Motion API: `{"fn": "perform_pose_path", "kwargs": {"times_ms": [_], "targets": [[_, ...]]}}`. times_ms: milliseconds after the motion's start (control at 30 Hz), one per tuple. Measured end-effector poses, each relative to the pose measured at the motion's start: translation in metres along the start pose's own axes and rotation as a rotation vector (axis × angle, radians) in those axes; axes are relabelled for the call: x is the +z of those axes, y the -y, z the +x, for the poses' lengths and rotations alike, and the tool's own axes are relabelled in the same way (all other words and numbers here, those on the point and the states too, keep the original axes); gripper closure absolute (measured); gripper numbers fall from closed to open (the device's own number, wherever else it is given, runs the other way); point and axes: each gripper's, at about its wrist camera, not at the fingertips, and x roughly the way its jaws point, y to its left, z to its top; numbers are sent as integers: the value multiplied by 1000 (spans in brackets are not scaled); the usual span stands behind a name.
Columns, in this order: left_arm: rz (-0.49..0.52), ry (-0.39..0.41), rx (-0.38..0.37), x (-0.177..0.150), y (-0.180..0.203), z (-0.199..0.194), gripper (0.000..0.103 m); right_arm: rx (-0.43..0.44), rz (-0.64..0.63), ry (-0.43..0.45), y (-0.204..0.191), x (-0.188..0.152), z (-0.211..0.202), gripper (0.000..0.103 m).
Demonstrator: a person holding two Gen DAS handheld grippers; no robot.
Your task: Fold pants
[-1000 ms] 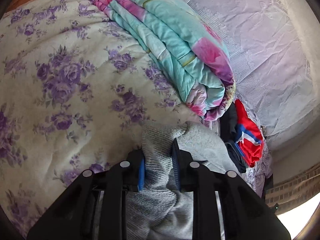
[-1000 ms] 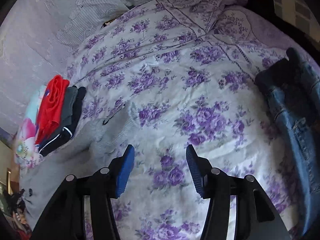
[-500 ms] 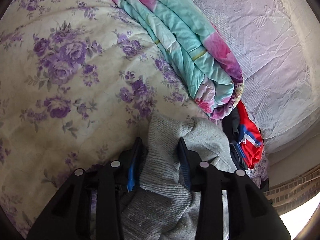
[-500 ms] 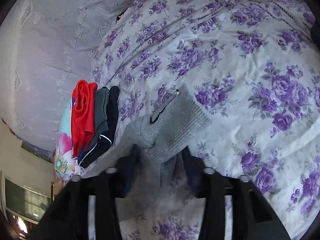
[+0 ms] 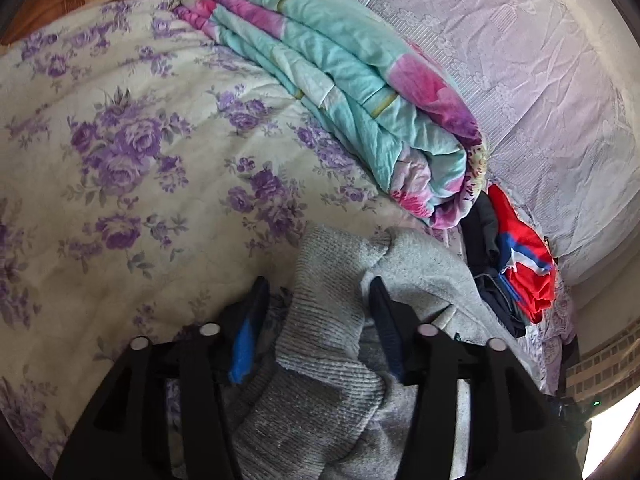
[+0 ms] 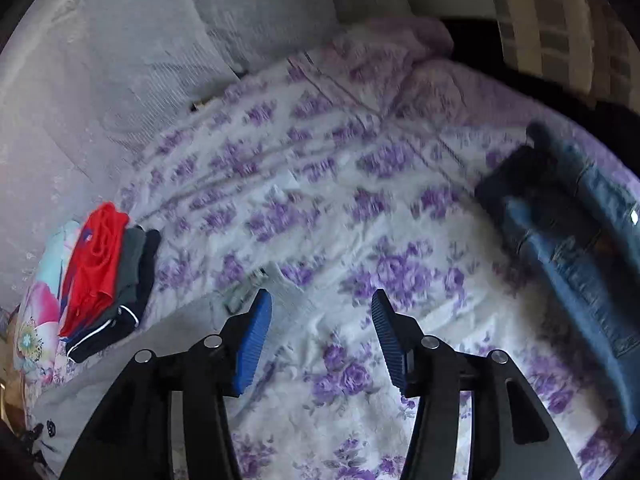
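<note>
Left gripper (image 5: pixel 318 320): jaws opening, pads clear of the grey knit pants (image 5: pixel 332 316) bunched between them; the pants' lower end is cut off below the frame. Long axis runs away from the fingers toward the folded teal quilt (image 5: pixel 352 92), which sits just beyond. A red-and-dark clothes stack (image 5: pixel 520 268) lies beside the quilt's end. Right gripper (image 6: pixel 322 316): jaws opening, nothing between them, over the floral bedspread (image 6: pixel 340 208); view motion-blurred. Jeans (image 6: pixel 580 240) well apart from the quilt.

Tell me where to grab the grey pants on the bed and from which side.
Grip the ribbed cuff end of the grey pants, probably from the near side, fingers straddling its width. That end lies bunched and raised off the bedspread, between the opening left claw, so the fingers can close on it.
</note>
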Motion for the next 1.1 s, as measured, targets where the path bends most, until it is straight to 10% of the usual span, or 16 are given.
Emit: {"fn": "perform_pose_path", "kwargs": {"times_ms": [100, 233, 333, 467, 1100], "targets": [[32, 70, 4, -4, 8, -21, 44, 120, -152, -63, -44, -10, -2, 50], [64, 115, -73, -13, 19, -52, 33, 67, -384, -113, -110, -40, 26, 40], [132, 27, -21, -25, 23, -43, 18, -18, -405, -282, -117, -61, 89, 31], [94, -85, 11, -24, 7, -14, 13, -12, -436, -231, -122, -61, 54, 31], [-64, -22, -166, -40, -27, -69, 13, 76, 59, -274, 95, -184, -204, 23]]}}
